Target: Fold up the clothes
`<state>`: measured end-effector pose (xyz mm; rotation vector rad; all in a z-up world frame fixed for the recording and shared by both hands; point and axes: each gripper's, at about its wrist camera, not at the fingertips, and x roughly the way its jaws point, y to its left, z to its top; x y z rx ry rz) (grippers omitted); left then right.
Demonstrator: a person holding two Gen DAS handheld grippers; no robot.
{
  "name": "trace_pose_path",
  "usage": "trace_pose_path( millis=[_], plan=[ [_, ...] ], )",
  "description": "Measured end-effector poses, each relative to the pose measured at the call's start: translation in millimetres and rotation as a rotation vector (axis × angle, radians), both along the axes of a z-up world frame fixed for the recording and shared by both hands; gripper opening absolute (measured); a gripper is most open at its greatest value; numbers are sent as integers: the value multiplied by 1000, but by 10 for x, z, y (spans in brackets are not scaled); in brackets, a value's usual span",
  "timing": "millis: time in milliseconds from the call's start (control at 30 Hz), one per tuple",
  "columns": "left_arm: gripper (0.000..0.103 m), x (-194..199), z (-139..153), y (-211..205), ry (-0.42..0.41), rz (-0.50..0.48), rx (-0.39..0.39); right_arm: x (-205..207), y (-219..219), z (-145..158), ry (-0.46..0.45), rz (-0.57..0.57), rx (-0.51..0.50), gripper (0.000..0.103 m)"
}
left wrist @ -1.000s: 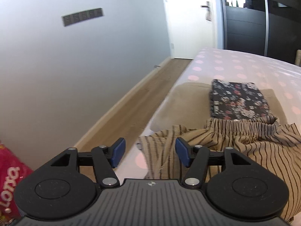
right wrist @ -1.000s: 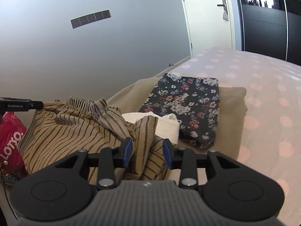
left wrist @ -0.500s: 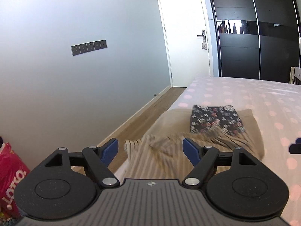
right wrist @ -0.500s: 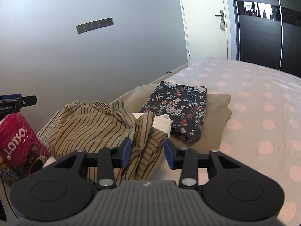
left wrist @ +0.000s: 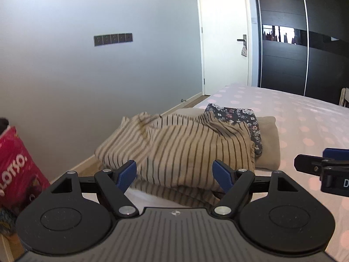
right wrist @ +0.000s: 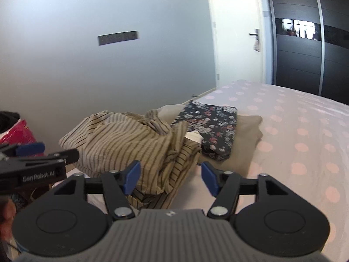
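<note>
Striped garment (left wrist: 178, 150) lies in a loose, rumpled heap at the near left edge of the bed (left wrist: 305, 118), part of it lapping onto the folded floral piece (right wrist: 209, 128). That floral piece sits flat on a folded tan piece (right wrist: 246, 131) just behind. A bit of white cloth (right wrist: 194, 135) shows between the stripes and the floral fold.

Left gripper (left wrist: 174, 174): jaws spread wide, nothing between them, held above the near edge of the heap. Right gripper (right wrist: 168, 175): jaws also wide apart and empty, over the heap's right-hand folds.

Judgement: two pieces read as folded; the striped one does not. Both grippers look set for a pick on it.

To do that well: find a true edge or the gathered waistband rather than a mid-cloth bunch, pinch one layer only, one gripper at each corner. Lift clear of the floral stack so it isn't dragged, then spread flat on the open bed to the right.

Red bag (left wrist: 15, 166) at near left is clear of the work.
</note>
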<state>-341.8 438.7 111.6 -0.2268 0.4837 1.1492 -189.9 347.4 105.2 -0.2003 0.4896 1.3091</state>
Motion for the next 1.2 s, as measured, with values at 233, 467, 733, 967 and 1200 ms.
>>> trace_pose_path(
  millis=[233,467,733,967,1200],
  plan=[
    [76,-64,-292,-189,-22,99,21,-109,-108,-236,-21,-61,8,79],
    [76,1,-494,-307,35,108,25,-229,-164,-447,-43,-81,-5,79],
    [77,37,-558,-366,55,93,12,-290,-155,-523,-36,-50,-18,79],
    [76,58,-599,-397,61,94,2,-301,-155,-545,-39,-51,-26,79],
    [76,80,-596,-405,65,91,6,-300,-167,-556,-35,-52,-30,79]
  ],
)
